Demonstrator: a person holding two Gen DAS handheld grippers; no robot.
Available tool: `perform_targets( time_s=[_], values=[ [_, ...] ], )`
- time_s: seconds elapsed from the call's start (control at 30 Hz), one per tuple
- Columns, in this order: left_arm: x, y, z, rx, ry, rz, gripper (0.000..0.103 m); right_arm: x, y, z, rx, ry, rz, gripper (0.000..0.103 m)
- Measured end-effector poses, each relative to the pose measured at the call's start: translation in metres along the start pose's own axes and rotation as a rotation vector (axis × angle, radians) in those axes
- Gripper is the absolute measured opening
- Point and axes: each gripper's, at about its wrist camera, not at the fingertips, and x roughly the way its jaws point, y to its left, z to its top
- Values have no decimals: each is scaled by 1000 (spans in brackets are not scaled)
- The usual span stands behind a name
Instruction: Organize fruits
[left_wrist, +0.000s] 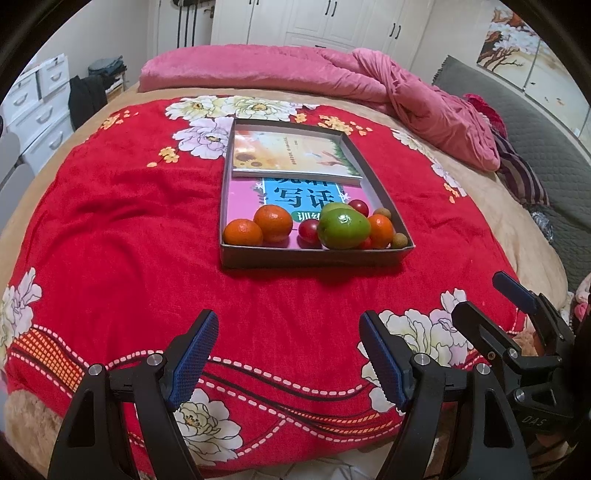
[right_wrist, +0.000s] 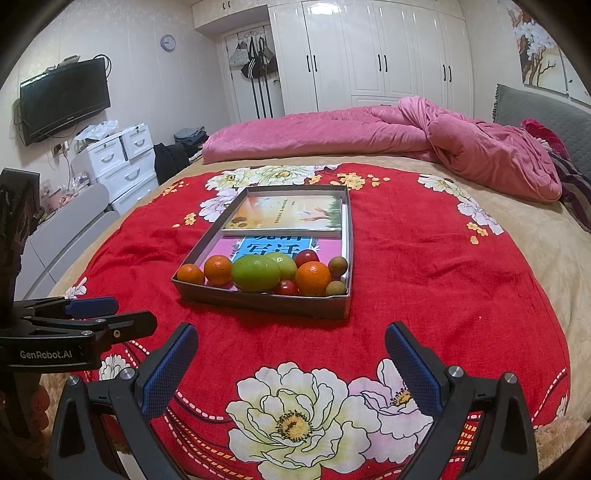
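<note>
A shallow grey box (left_wrist: 314, 258) (right_wrist: 258, 304) lies on the red flowered blanket (left_wrist: 129, 221) (right_wrist: 424, 277). At its near end sit a big green fruit (left_wrist: 343, 229) (right_wrist: 255, 274), three oranges (left_wrist: 273, 223) (right_wrist: 312, 278), small red fruits (left_wrist: 308, 230) (right_wrist: 306, 257) and brown longans (left_wrist: 400, 240) (right_wrist: 337, 266). A second green fruit (right_wrist: 286, 264) is partly hidden behind the first. My left gripper (left_wrist: 288, 326) (right_wrist: 133, 313) stands open over bare blanket, short of the box. My right gripper (right_wrist: 291, 332) (left_wrist: 480, 295) is open too, beside the left one. Neither holds anything.
Two books (left_wrist: 291, 153) (right_wrist: 284, 214) fill the far part of the box. A rumpled pink quilt (left_wrist: 369, 77) (right_wrist: 461, 144) lies across the far side of the bed, with a grey headboard (right_wrist: 546, 107) at right. White drawers (right_wrist: 122, 162) and a wall TV (right_wrist: 62, 98) stand left.
</note>
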Motion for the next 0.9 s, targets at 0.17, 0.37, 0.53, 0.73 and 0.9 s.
perform_targets(
  time_s=[0.17,0.37,0.53,0.73,0.9],
  values=[
    [0,-1,0,0,-4,-8,80,0,0,0,-1,-1,0,102],
    [0,-2,0,2,-9,-1,80,-1,0,0,1,0,-2,102],
    [0,-3,1,7,-9,11,80,0,-1,0,0,4,0,102],
    [2,-3,1,3,-5,22,80,1,-4,-1,1,8,-7,102],
    [7,-4,0,8,0,40,80,6,-7,-2,6,17,-17,102]
  ],
)
